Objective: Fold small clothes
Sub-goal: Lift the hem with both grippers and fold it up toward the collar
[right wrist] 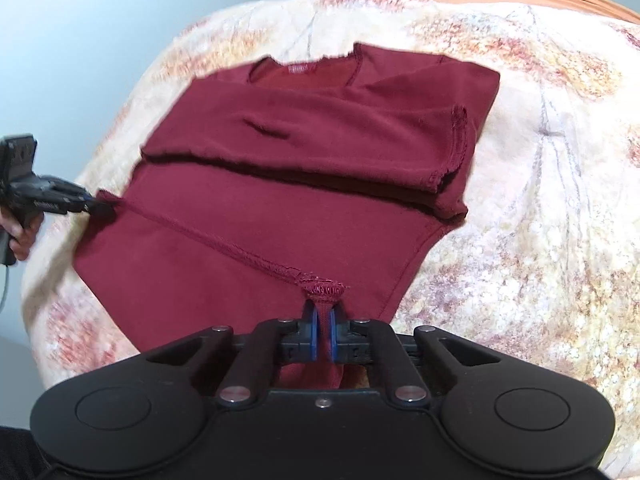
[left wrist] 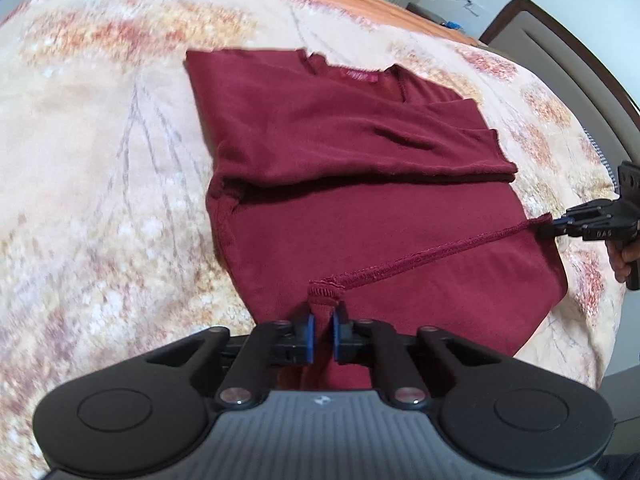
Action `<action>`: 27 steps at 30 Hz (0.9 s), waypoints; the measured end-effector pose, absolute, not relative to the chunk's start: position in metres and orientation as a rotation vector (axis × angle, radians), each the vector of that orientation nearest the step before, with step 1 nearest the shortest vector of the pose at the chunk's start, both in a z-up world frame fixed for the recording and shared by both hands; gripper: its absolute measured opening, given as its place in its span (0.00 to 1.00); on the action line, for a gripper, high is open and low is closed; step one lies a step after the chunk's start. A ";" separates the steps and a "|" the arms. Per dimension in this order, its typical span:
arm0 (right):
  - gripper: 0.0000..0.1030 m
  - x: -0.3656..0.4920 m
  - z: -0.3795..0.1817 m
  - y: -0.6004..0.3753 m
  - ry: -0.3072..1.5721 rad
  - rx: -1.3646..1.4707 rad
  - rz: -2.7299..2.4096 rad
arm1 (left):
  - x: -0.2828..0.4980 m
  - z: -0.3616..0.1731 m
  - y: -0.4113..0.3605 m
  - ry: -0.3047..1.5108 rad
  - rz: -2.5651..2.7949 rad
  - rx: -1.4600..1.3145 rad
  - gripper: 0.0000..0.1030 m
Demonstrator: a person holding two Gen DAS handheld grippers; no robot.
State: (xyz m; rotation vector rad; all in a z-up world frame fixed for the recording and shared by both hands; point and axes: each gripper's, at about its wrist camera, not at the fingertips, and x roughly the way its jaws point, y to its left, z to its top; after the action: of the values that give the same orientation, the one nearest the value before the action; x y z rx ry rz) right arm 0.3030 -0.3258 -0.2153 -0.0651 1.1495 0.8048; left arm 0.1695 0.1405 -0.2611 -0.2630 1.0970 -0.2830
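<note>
Both hand-held grippers [left wrist: 322, 334] [right wrist: 323, 334] clamped on maroon shirt [left wrist: 360, 160] hem; neck label [right wrist: 298, 69] unreadable.

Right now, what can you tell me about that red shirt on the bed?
The shirt is dark red, soft-looking knit, lying on a floral blanket. Its sleeves are folded across the chest, and the neckline with a small label points away. The stitched bottom hem is lifted and stretched taut between two grippers: the left gripper is shut on one hem corner and the right gripper on the other. The rest of the cloth lies flat.
</note>
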 end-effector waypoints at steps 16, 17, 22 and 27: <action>0.04 0.299 -0.202 -0.341 1.117 0.135 0.763 | 0.163 -0.257 0.147 1.100 -0.226 -0.289 0.05; 0.04 0.299 -0.202 -0.339 1.116 0.134 0.765 | 0.164 -0.257 0.147 1.100 -0.226 -0.291 0.05; 0.04 0.299 -0.202 -0.334 1.122 0.103 0.764 | 0.165 -0.259 0.146 1.106 -0.228 -0.290 0.05; 0.04 0.298 -0.205 -0.328 1.134 0.050 0.766 | 0.165 -0.260 0.146 1.109 -0.229 -0.288 0.05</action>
State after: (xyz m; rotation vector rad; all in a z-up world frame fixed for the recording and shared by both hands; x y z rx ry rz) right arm 0.2981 -0.3285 -0.2053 0.0499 1.1335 0.7658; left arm 0.1647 0.1461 -0.2601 -0.2883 1.1086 -0.2287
